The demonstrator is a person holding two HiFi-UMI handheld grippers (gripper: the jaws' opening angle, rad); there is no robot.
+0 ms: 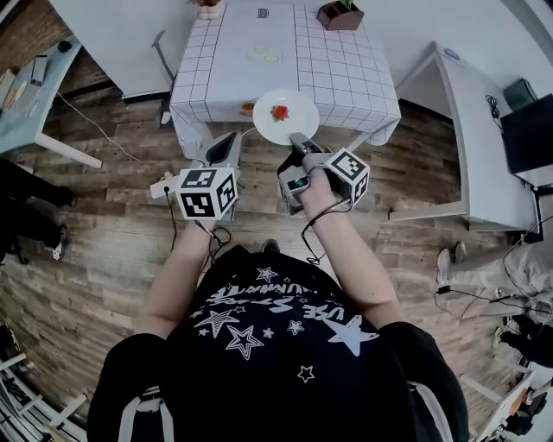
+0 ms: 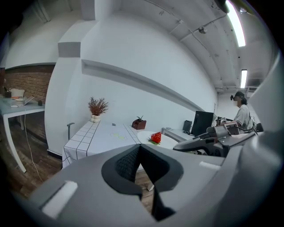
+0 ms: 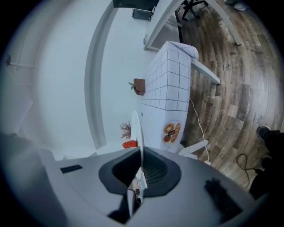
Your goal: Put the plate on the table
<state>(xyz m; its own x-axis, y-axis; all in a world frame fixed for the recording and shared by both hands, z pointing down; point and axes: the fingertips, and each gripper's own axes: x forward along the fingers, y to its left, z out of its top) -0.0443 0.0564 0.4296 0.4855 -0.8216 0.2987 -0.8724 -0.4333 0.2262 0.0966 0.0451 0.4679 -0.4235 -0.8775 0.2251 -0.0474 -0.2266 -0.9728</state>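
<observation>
Head view: the white plate (image 1: 286, 116) is in the air over the near edge of the cloth-covered worktop (image 1: 337, 65), roughly level, not yet set down. The right gripper (image 1: 299, 138) pinches its near rim. The left gripper (image 1: 226, 143) hangs beside it, just short of the worktop's edge. A small red garnish (image 1: 279, 112) sits near the plate's middle. The plate is likely stiff, glazed, slippery and breakable. Held at one rim only, it will want to sag at the far side. There is bare cloth ahead, with a pale disc (image 1: 263, 54) further in and a brown planter box (image 1: 340, 15) at the far corner, both well apart from the plate.

Left gripper view: its fingers are clenched together with nothing between them. The plate shows beyond, off to the right, above the worktop's corner. This gripper is free to steady the opposite rim.

Right gripper view: the plate's rim runs edge-on between the fingers, which are clamped onto it, a shallow bite near the edge. Whether the garnish is loose I cannot tell, so tilting risks rolling it off. The cloth's overhang marks the edge to clear.
</observation>
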